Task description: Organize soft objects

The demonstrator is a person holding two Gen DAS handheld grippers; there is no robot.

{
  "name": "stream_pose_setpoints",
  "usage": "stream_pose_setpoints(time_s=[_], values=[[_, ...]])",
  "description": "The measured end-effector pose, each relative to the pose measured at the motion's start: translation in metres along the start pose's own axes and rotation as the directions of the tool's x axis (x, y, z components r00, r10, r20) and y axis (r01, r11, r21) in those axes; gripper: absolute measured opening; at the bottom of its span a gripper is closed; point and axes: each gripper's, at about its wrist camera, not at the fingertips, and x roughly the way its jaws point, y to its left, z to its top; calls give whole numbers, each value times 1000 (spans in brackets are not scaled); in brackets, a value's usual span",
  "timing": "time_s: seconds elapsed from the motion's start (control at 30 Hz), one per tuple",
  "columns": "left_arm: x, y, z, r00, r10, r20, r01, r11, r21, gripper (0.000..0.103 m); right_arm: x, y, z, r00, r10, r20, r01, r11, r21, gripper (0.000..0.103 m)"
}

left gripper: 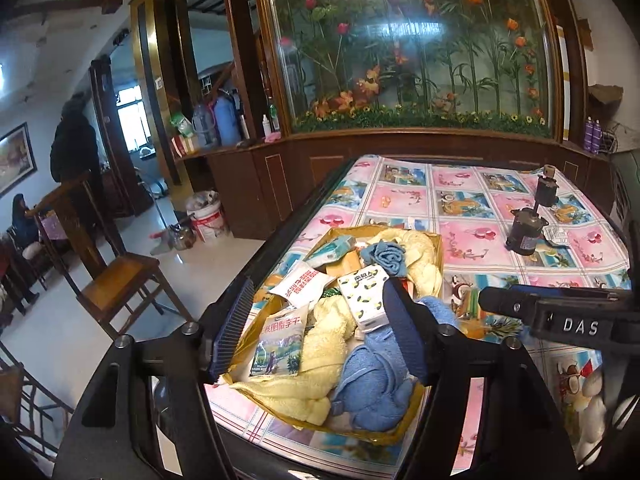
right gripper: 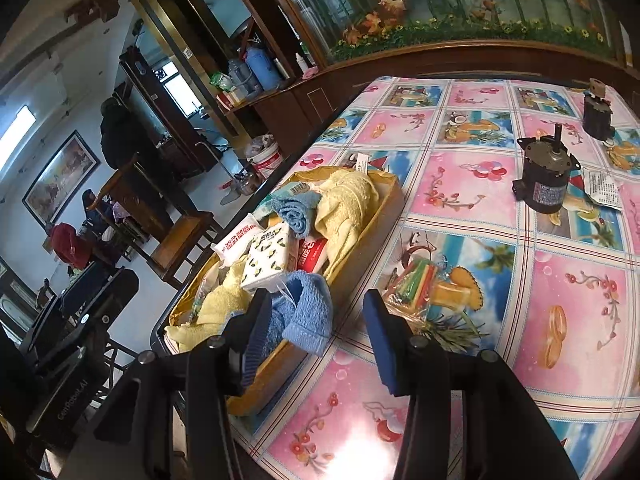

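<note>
Left tool (left gripper: 316, 328) hangs over the near end of the box (left gripper: 434, 240) on the worktop (left gripper: 472, 216), fingers wide apart, nothing between them. Right tool (right gripper: 316, 336) straddles the box's right wall, also apart, a blue towel (right gripper: 308, 308) draped just ahead of it. Box heaped with yellow and blue towels and tissue packs; "DAS" reads on the right tool's body, pack lettering too blurred to read.

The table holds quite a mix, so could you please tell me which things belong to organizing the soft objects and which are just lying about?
Part of the job:
- gold tray
- yellow towels
- blue towels
- tissue packs
- snack pouch

Just lying about:
- two small motors
- packet of coloured strips
- paper sachet
</note>
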Motion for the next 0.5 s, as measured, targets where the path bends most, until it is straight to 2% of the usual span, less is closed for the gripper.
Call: stream_pose_setpoints(time_s=[0.23, 0.37, 0.5], values=[[-11, -18, 1, 1000, 14, 24, -14, 999, 30, 70, -11, -2, -10, 1000, -13, 17, 14, 1000, -18, 48], [-16, -24, 1, 999, 25, 36, -26, 999, 34, 70, -14, -3, -15, 1000, -11, 24, 11, 1000, -20, 54], [-25, -27, 1, 992, 83, 93, -85, 996, 15, 70, -18, -2, -20, 999, -16, 33, 17, 999, -39, 55]])
